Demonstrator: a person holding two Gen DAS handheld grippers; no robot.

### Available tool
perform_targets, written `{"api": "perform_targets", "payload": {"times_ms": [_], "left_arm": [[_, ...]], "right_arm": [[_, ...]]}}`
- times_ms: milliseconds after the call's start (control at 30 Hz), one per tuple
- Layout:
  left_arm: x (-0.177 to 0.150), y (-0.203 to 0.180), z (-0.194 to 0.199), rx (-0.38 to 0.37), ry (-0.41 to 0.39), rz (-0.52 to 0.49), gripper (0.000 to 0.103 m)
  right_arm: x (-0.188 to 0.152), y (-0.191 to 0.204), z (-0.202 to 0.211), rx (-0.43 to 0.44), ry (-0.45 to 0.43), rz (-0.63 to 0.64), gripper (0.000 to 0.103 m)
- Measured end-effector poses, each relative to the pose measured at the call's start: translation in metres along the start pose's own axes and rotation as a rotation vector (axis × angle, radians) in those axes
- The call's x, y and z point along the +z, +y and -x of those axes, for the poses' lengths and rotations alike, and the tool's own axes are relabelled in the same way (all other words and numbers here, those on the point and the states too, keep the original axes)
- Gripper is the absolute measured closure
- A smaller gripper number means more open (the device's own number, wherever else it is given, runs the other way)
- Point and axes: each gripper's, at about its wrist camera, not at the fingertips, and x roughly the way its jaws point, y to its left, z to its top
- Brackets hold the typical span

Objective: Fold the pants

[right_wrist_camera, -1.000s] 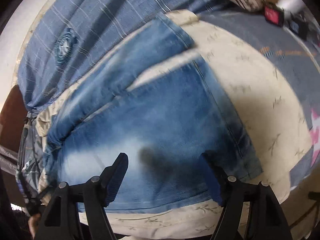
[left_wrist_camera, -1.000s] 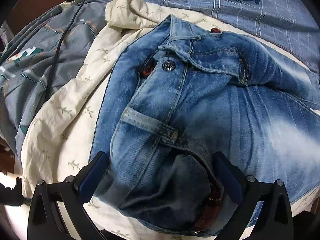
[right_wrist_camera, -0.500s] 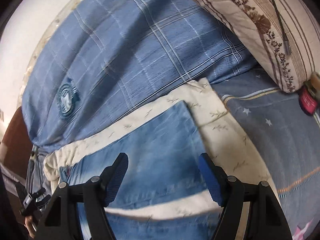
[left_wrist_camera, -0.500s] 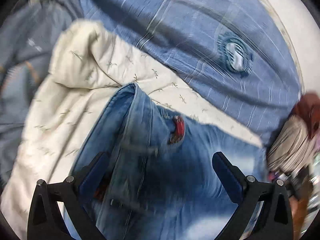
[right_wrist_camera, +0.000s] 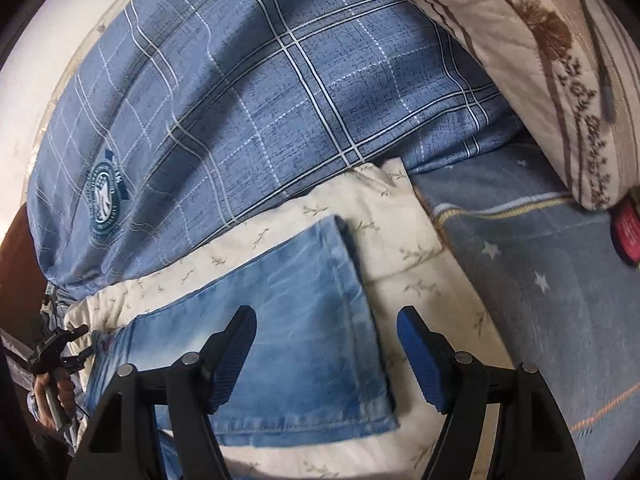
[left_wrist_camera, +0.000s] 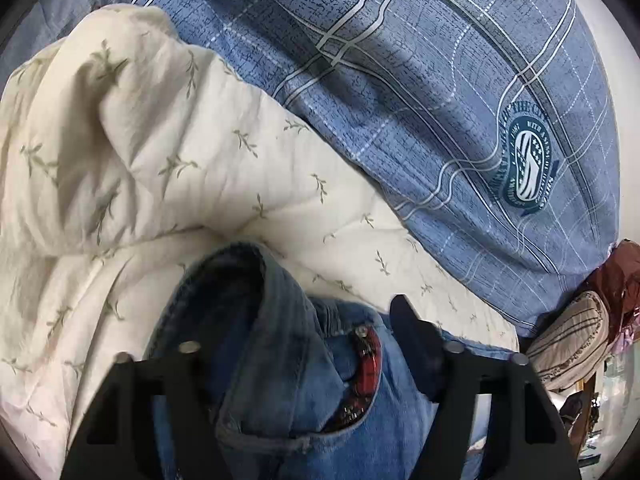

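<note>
Sprawling across the upper half of both wrist views, one blue plaid duvet (right_wrist_camera: 256, 92) with a round teal crest slopes down onto one cream quilt (left_wrist_camera: 168, 168) printed with small green sprigs. One pair of faded blue denim jeans (right_wrist_camera: 312, 320) lies flat on that quilt in the lower centre of the right wrist view, its hem at the bottom edge. One beige floral pillow (right_wrist_camera: 532, 52) fills the upper right there, over a grey-blue sheet (right_wrist_camera: 540, 280) dotted with white stars.

In the left wrist view the jeans' waistband rises bunched at lower centre, a red pocket lining (left_wrist_camera: 366, 364) showing in its folds. The left gripper (left_wrist_camera: 304, 344), angled steeply down, has just been closing, and its black fingers stand about half apart with the bunched denim between them; whether the pads press the cloth cannot be told.

The right gripper (right_wrist_camera: 326, 356), also tilted downward, hovers above the leg, its ribbed blue pads (right_wrist_camera: 234, 356) wide apart and gripping nothing. At far lower left of that view, a hand (right_wrist_camera: 56, 394) holds the other tool's handle.
</note>
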Motion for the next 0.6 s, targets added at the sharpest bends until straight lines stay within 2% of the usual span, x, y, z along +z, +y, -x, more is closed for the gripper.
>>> {"api": "perform_targets", "payload": {"times_ms": [67, 133, 267, 400, 467, 500, 533, 600], "left_arm": [[0.001, -0.003, -0.002, 0.022, -0.004, -0.019, 0.057], [0.002, -0.002, -0.005, 0.044, 0.004, -0.028, 0.062], [0.001, 0.007, -0.009, 0.085, 0.013, -0.026, 0.079], [0.002, 0.019, -0.009, 0.082, 0.006, -0.007, 0.083], [0.003, 0.022, -0.012, 0.089, 0.015, -0.002, 0.084], [0.002, 0.022, -0.013, 0.1, 0.013, -0.006, 0.086], [0.002, 0.021, -0.012, 0.112, 0.006, -0.014, 0.087], [0.002, 0.016, -0.012, 0.148, -0.009, -0.04, 0.092]], "right_arm": [[0.007, -0.003, -0.004, -0.004, -0.002, -0.002, 0.027], [0.014, -0.004, -0.01, 0.001, -0.003, 0.0, 0.028], [0.034, 0.0, -0.032, -0.021, 0.017, 0.022, 0.032], [0.052, 0.012, -0.049, -0.024, 0.015, 0.053, 0.037], [0.056, 0.015, -0.068, -0.065, 0.065, 0.066, 0.052], [0.056, 0.016, -0.074, -0.083, 0.083, 0.069, 0.07], [0.056, 0.017, -0.078, -0.116, 0.083, 0.08, 0.082], [0.054, 0.023, -0.072, -0.14, 0.044, 0.108, 0.084]]}}
